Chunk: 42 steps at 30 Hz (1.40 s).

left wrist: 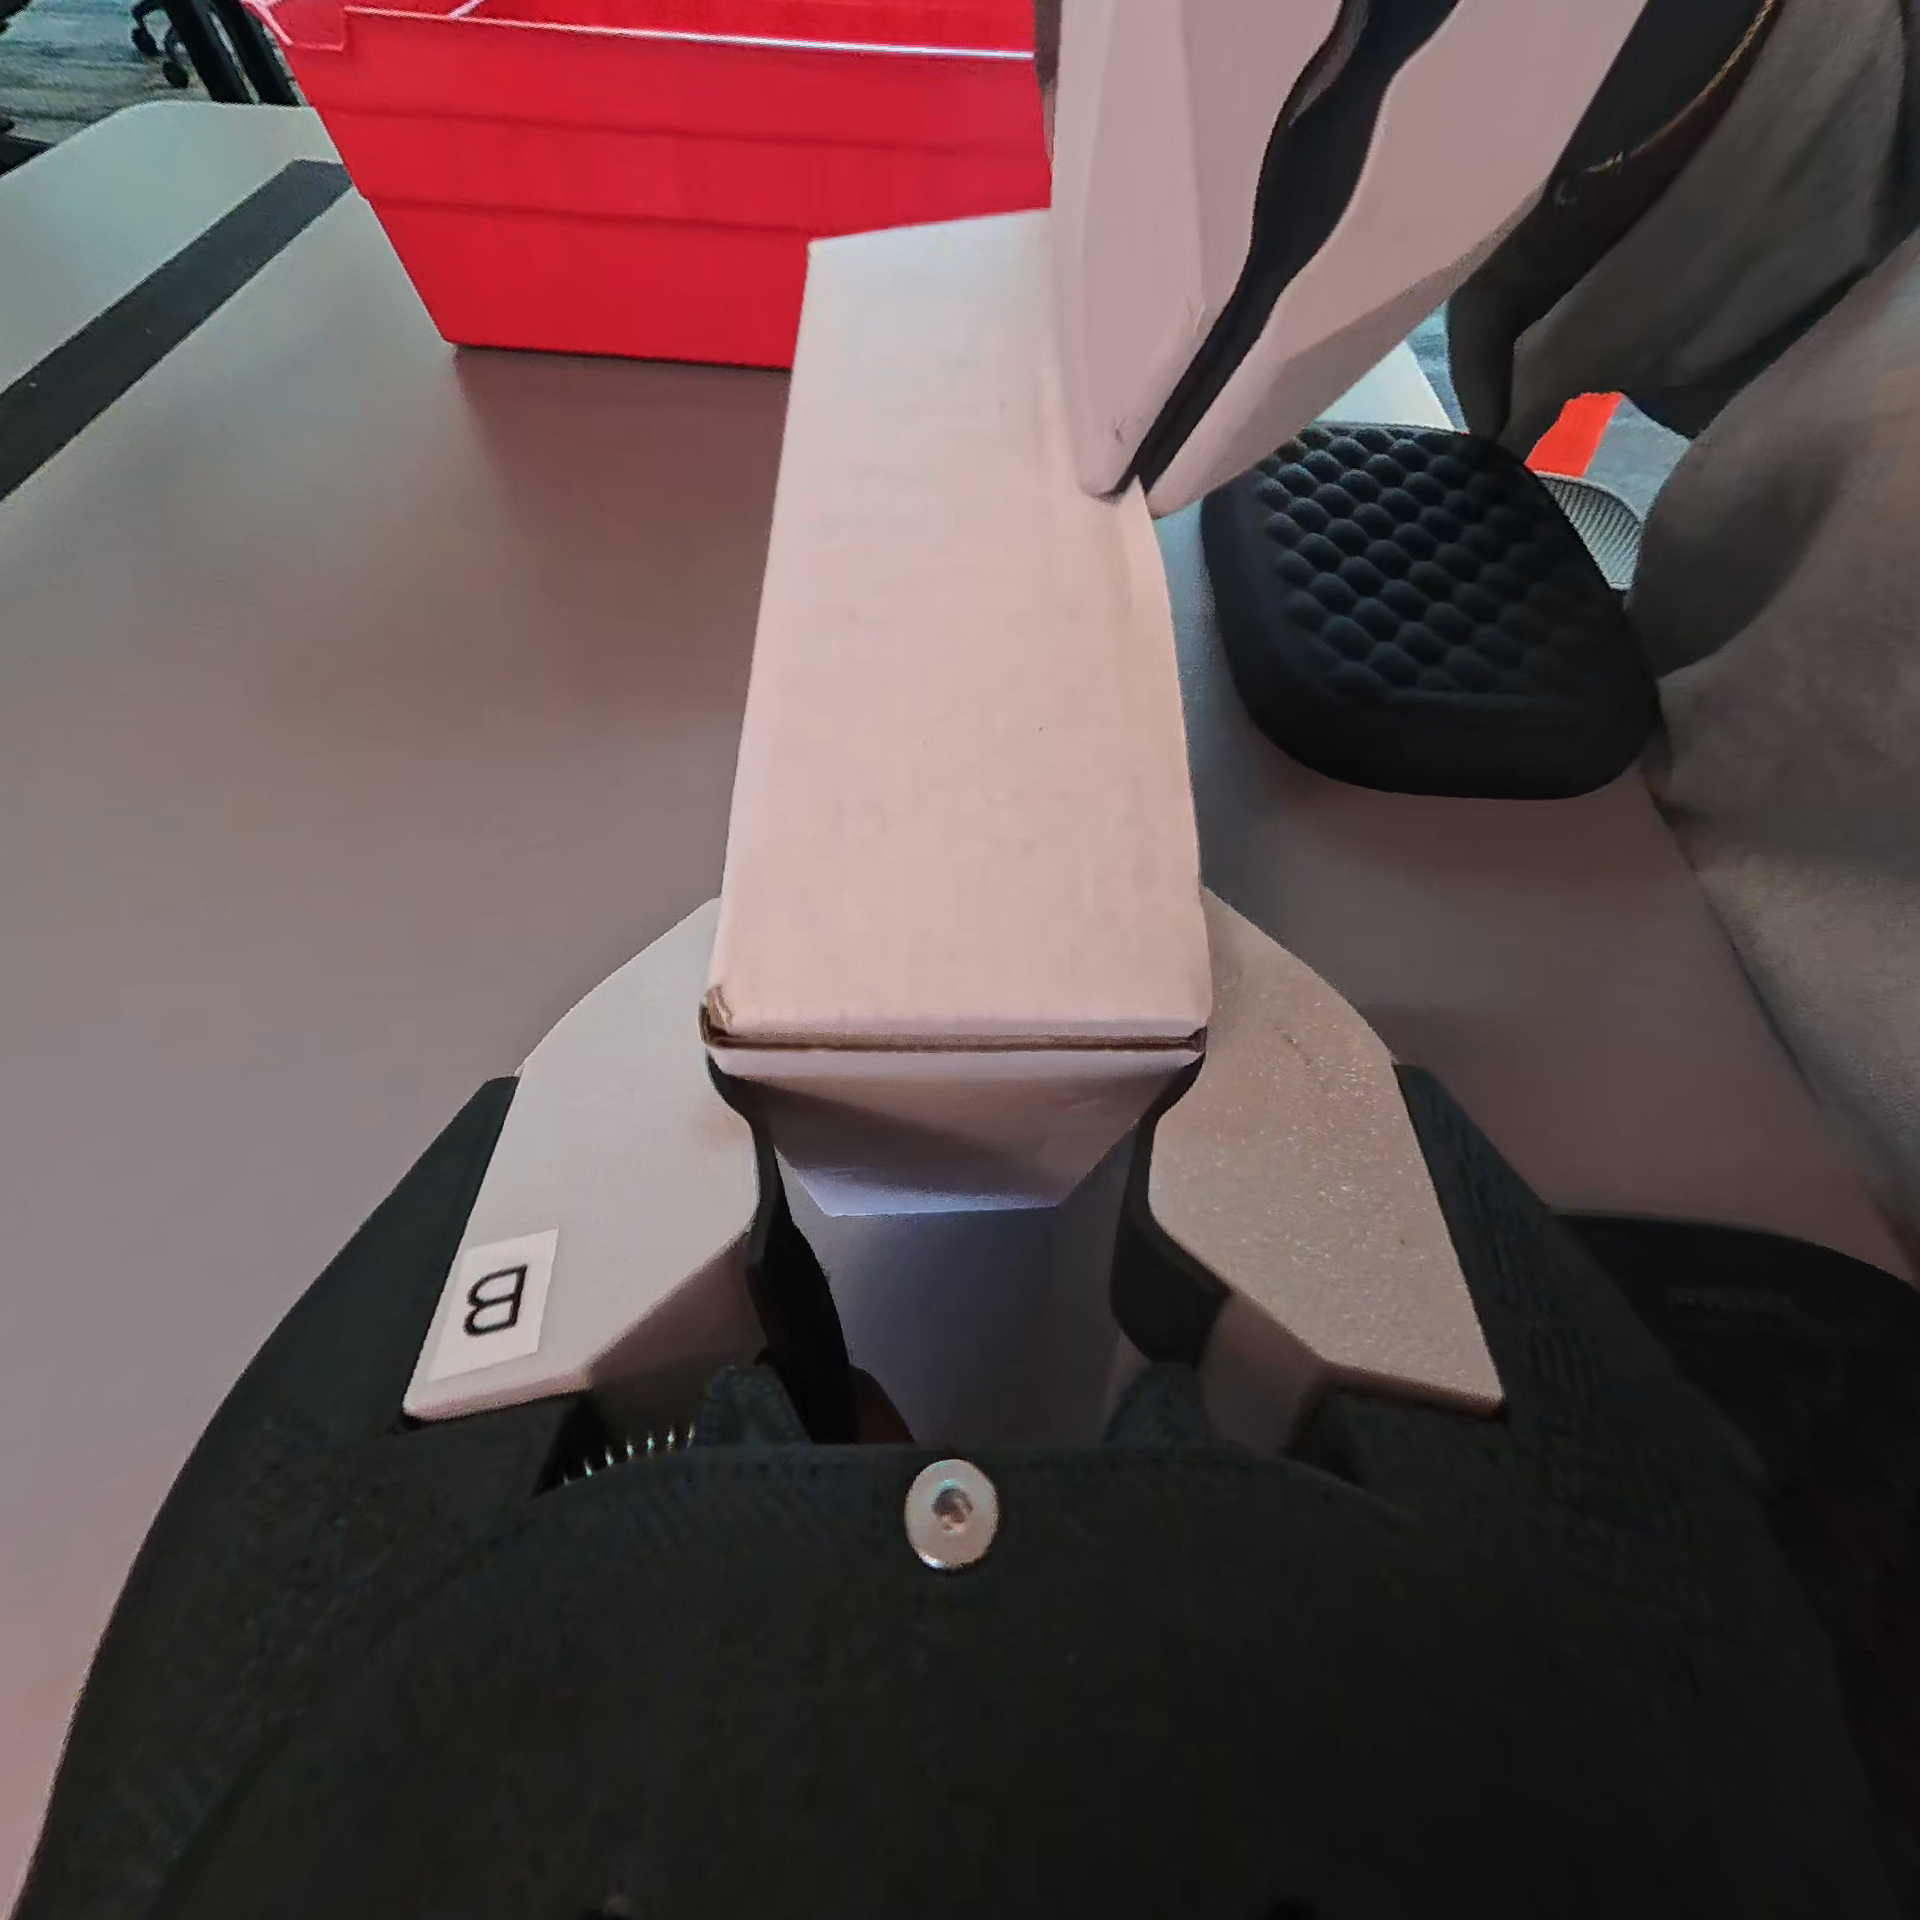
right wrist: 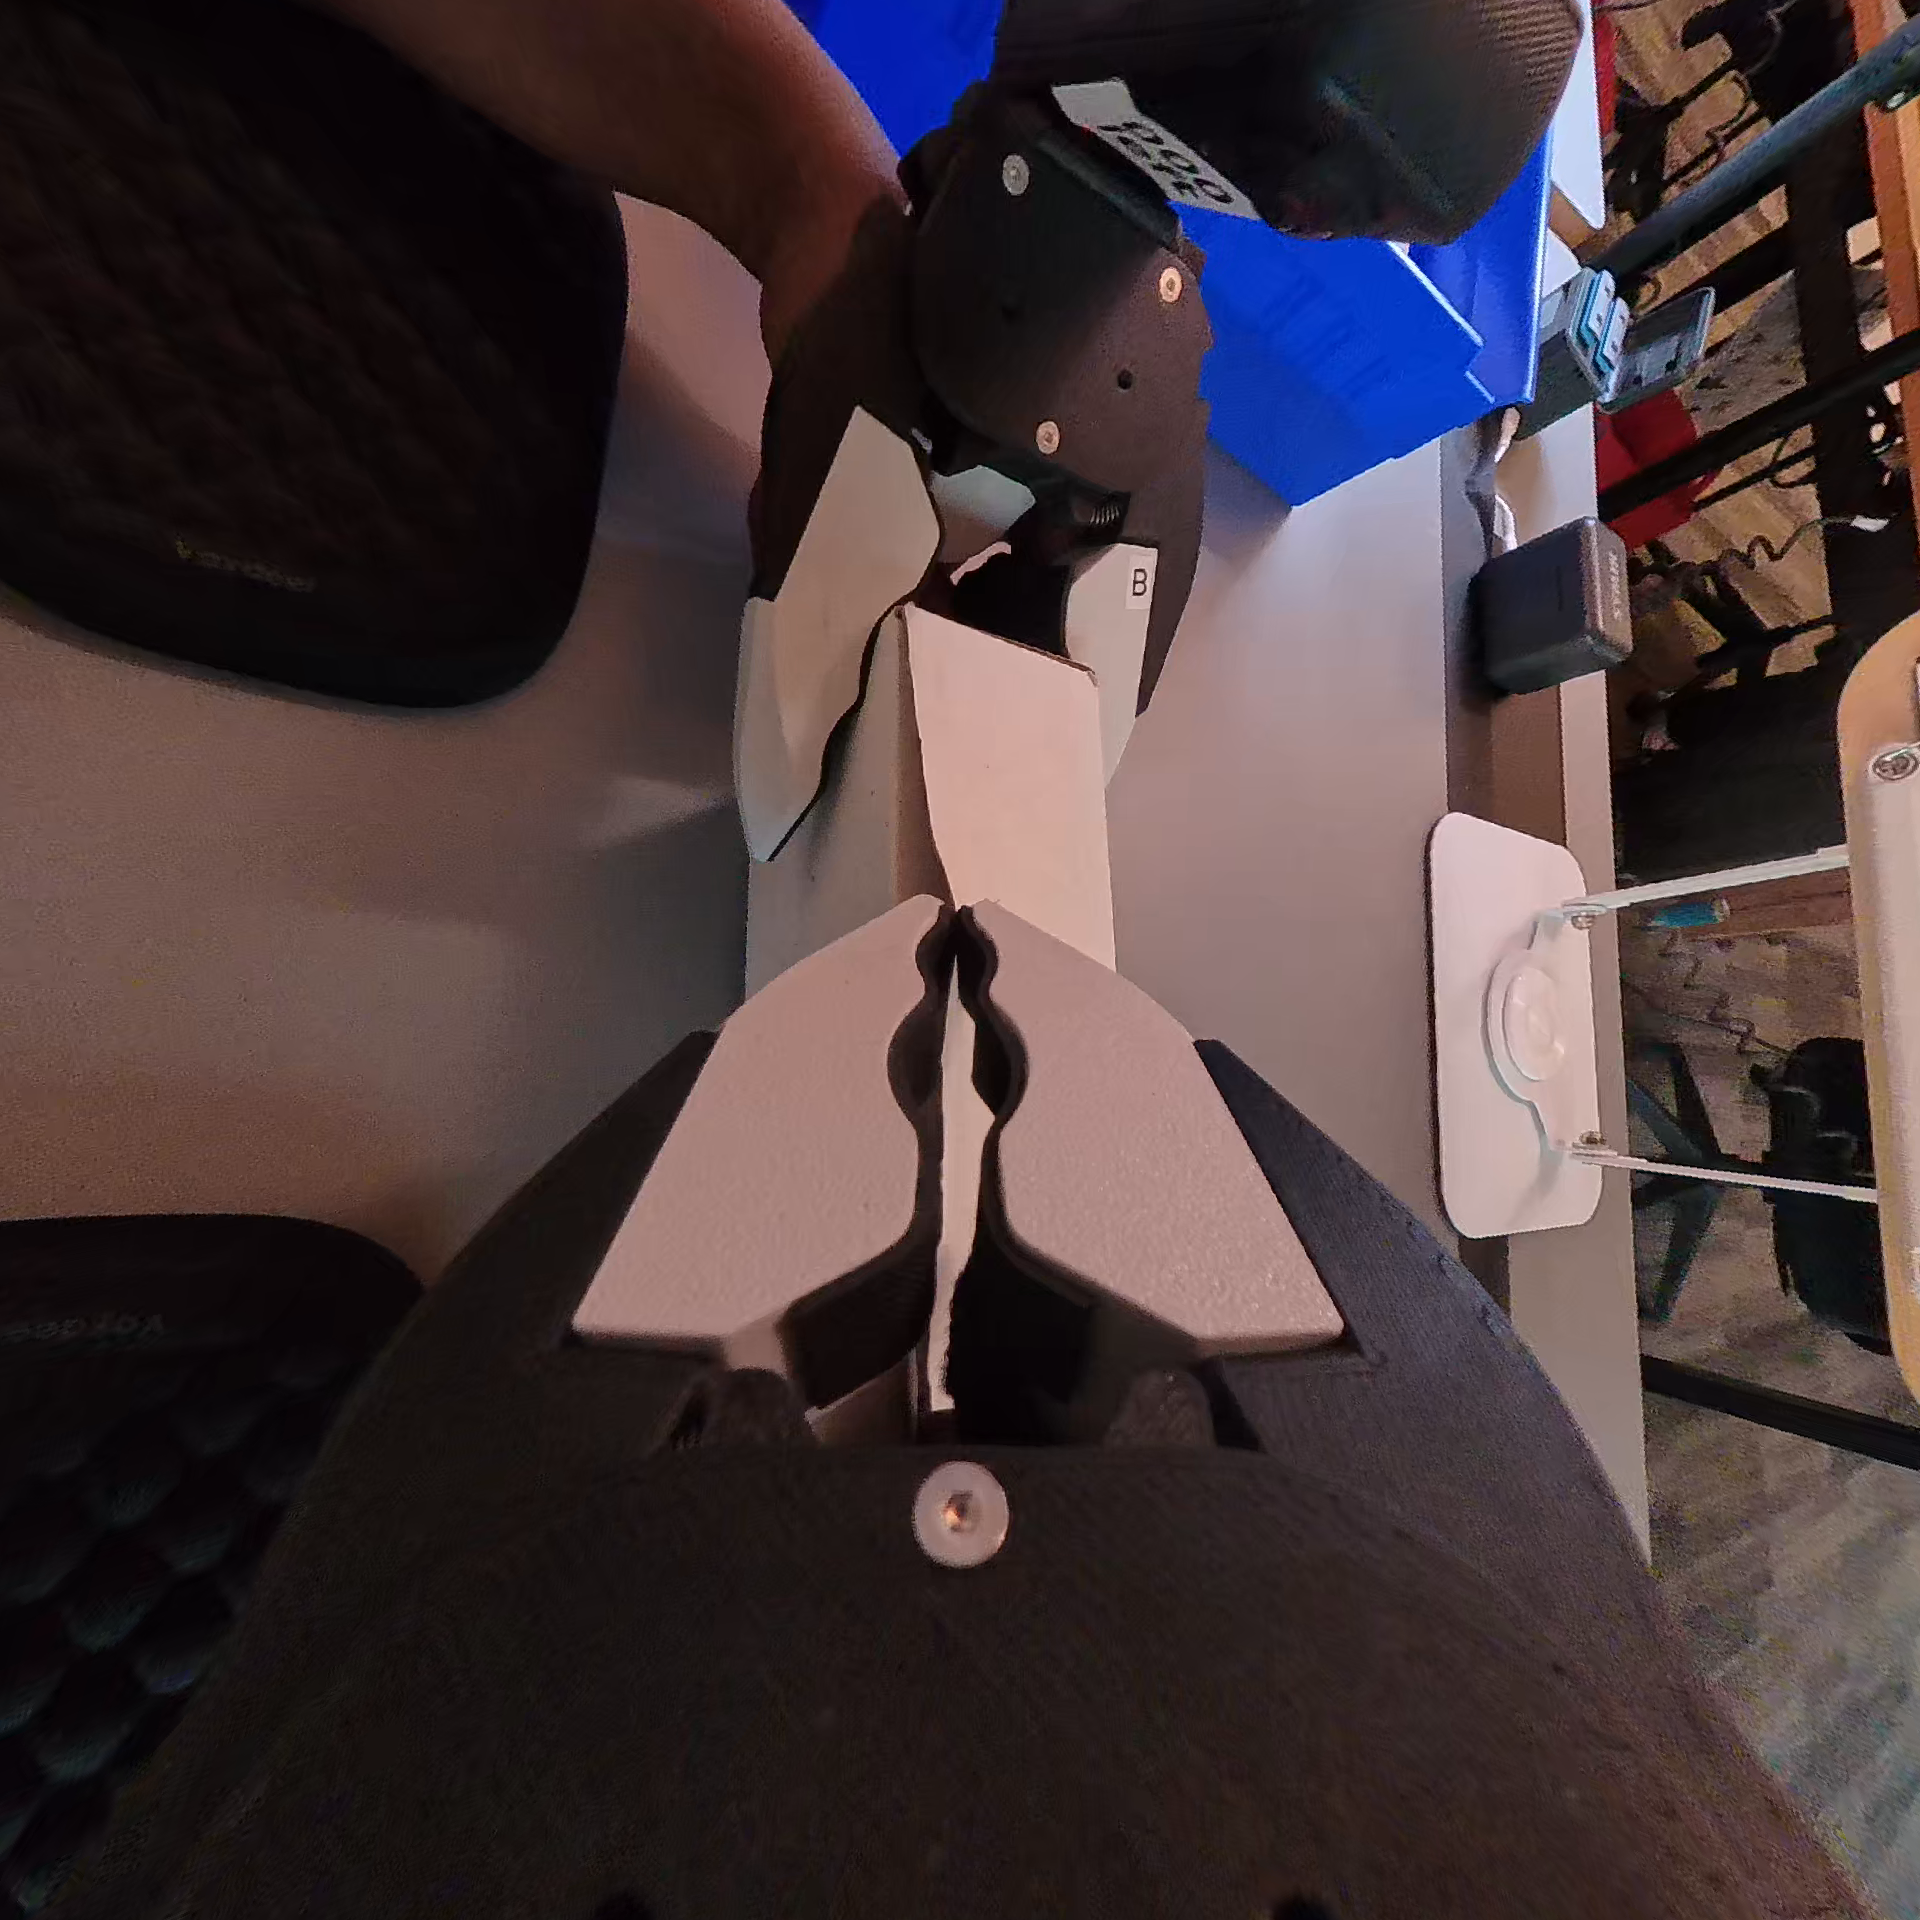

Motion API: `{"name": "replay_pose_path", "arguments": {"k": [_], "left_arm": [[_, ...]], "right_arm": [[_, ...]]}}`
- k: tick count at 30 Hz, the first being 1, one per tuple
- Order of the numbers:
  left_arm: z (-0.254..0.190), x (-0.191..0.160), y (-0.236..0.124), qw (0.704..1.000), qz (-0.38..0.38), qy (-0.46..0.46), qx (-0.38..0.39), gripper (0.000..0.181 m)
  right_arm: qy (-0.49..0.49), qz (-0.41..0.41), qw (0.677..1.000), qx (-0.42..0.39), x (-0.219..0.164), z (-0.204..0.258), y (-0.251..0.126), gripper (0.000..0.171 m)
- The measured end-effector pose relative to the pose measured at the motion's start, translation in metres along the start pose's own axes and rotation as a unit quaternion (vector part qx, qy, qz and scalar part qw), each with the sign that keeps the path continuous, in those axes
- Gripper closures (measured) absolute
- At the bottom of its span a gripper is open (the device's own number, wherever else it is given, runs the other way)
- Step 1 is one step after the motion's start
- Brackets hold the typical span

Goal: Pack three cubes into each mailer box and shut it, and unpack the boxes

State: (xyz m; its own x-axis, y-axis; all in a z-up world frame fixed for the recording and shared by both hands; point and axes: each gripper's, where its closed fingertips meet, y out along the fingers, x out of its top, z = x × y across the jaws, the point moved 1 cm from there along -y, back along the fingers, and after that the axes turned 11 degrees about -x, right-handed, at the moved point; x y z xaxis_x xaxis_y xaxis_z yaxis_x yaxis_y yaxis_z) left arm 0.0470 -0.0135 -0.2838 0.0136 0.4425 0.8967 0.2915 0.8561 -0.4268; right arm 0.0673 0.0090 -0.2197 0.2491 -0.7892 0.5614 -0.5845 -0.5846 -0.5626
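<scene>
A long white mailer box (left wrist: 956,675) lies closed on the grey table (left wrist: 312,623). My left gripper (left wrist: 961,935) is shut on its near end, with a finger pressed against each long side. The right wrist view shows this too: the left gripper (right wrist: 945,805) straddles the far end of the box (right wrist: 1018,790). My right gripper (right wrist: 954,914) is shut, its tips resting on the box's long top edge. In the left wrist view it (left wrist: 1127,483) comes down from the upper right onto that edge. I cannot tell whether any cardboard is pinched between its pads.
A red bin (left wrist: 665,208) stands behind the box. A blue bin (right wrist: 1340,343) stands on the other side. Black honeycomb pads (left wrist: 1434,613) (right wrist: 270,343) lie by the table's edge. A white mount plate (right wrist: 1507,1029) and a small black device (right wrist: 1553,613) lie near the far edge. Spacing between my two grippers at the tips: around 7 cm.
</scene>
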Motion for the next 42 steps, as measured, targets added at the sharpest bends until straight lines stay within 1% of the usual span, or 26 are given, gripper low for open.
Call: {"name": "replay_pose_path", "arguments": {"k": [5, 7, 8, 10, 13, 16, 19, 25, 34, 36, 38, 40, 41, 42], "left_arm": [[0.002, -0.002, 0.000, 1.000, 0.019, -0.003, 0.009, 0.107], [0.008, 0.000, 0.000, 0.999, 0.021, 0.011, 0.034, 0.106], [0.010, 0.004, -0.001, 0.998, 0.011, 0.020, 0.053, 0.106], [0.009, 0.009, 0.000, 0.998, -0.022, 0.008, 0.061, 0.104], [0.008, 0.006, 0.005, 0.997, -0.044, -0.023, 0.062, 0.086], [0.010, 0.001, 0.006, 0.996, -0.045, 0.001, 0.078, 0.092], [0.008, -0.002, 0.008, 0.997, -0.038, 0.001, 0.062, 0.100], [0.008, -0.004, 0.010, 0.998, -0.028, -0.005, 0.057, 0.100], [0.011, -0.009, 0.010, 0.998, -0.013, -0.020, 0.056, 0.101], [0.012, -0.009, 0.010, 0.998, -0.013, -0.021, 0.055, 0.101], [0.011, -0.009, 0.009, 0.998, -0.011, -0.016, 0.057, 0.101], [0.011, -0.009, 0.010, 0.998, -0.008, -0.009, 0.061, 0.101], [0.010, -0.010, 0.010, 0.998, -0.007, -0.006, 0.062, 0.101], [0.010, -0.010, 0.010, 0.998, -0.006, -0.005, 0.063, 0.101]], "right_arm": [[0.033, -0.009, 0.999, 0.000, -0.001, -0.004, 0.000, 0.171], [0.045, -0.008, 0.999, -0.006, -0.003, -0.004, 0.000, 0.171], [0.049, -0.011, 0.999, -0.014, -0.004, -0.005, 0.000, 0.171], [0.070, -0.025, 0.997, -0.023, -0.002, -0.008, -0.002, 0.171], [0.111, -0.046, 0.992, -0.032, -0.001, -0.011, -0.005, 0.171], [0.141, -0.057, 0.988, -0.024, -0.003, -0.006, -0.004, 0.171], [0.150, -0.060, 0.986, -0.027, -0.006, -0.004, -0.006, 0.171], [0.150, -0.054, 0.987, -0.027, -0.006, -0.008, -0.007, 0.171], [0.177, -0.042, 0.983, -0.014, -0.007, -0.016, -0.004, 0.171], [0.151, -0.039, 0.988, -0.013, -0.008, -0.011, -0.003, 0.171], [0.082, -0.029, 0.996, -0.038, -0.009, -0.006, -0.002, 0.169], [0.047, -0.001, 0.997, -0.066, -0.011, -0.008, -0.001, 0.155], [0.042, 0.008, 0.997, -0.069, -0.012, -0.008, -0.001, 0.150], [0.037, 0.010, 0.997, -0.070, -0.013, -0.008, 0.000, 0.149]]}}
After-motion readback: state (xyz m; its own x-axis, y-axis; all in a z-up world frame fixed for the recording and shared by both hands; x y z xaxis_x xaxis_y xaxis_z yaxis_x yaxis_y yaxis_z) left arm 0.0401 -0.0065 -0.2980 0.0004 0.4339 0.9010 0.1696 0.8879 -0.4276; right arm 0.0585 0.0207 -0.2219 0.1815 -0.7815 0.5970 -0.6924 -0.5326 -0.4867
